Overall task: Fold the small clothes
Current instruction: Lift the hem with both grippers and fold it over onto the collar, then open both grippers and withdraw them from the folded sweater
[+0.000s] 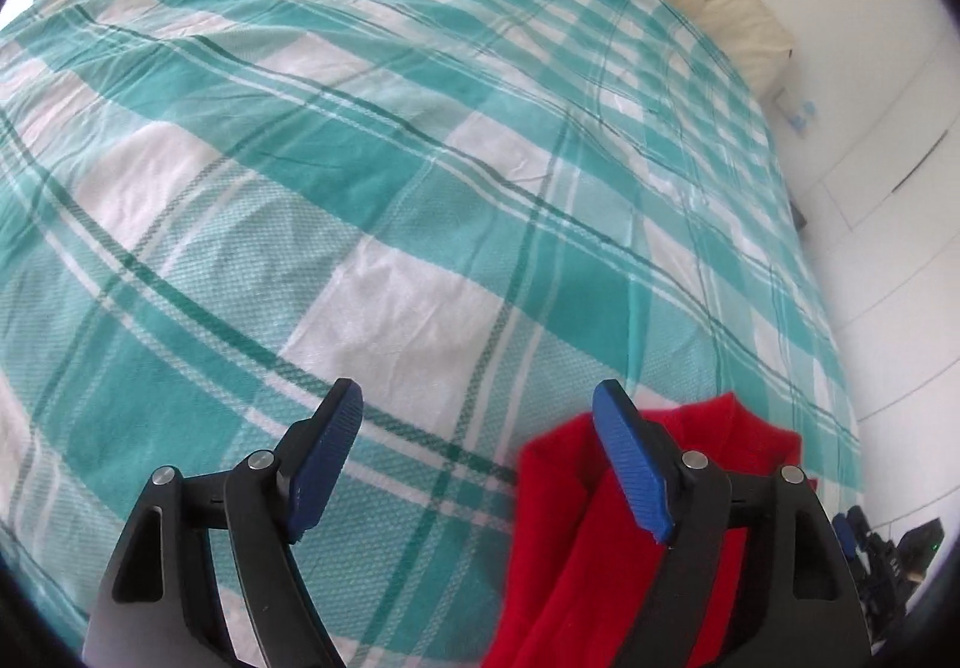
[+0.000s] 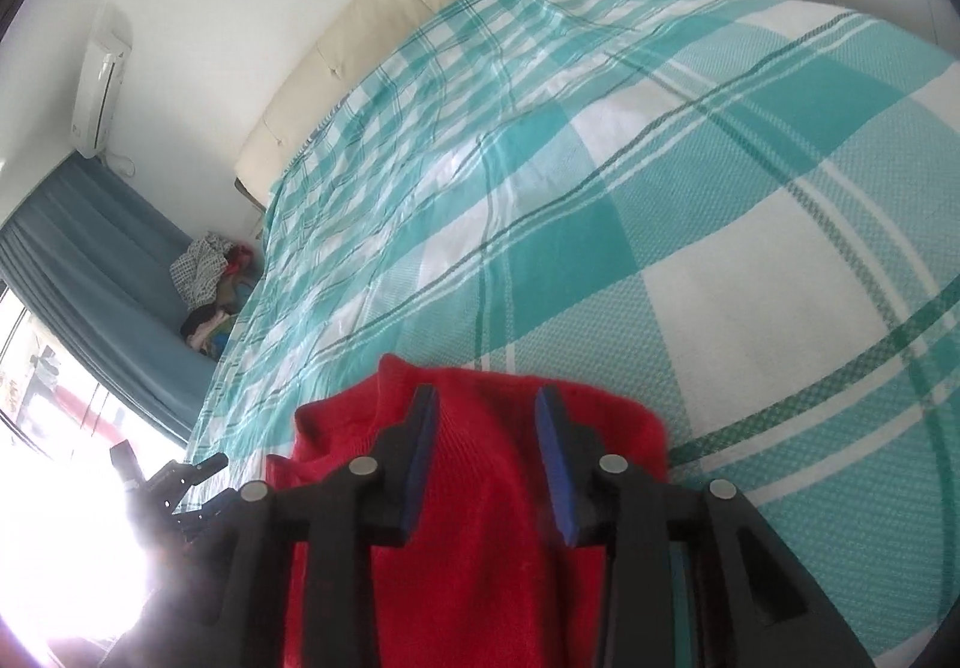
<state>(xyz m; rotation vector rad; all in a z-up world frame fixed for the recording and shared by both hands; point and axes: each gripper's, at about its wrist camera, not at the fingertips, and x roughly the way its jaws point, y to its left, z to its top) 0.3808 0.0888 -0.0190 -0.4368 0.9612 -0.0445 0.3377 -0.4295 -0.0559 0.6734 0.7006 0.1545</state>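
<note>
Your left gripper (image 1: 477,458) gaped wide beside the red garment (image 2: 480,488); your right gripper (image 2: 487,464), half-open above it, gripped nothing, so closing blind risked bunching the bedspread (image 1: 420,188)

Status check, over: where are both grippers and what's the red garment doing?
Left gripper open, fingers over bare bedspread. Right gripper open, above the red garment, not gripping. Garment lies on the bed, partly folded. Nothing in the way.
</note>
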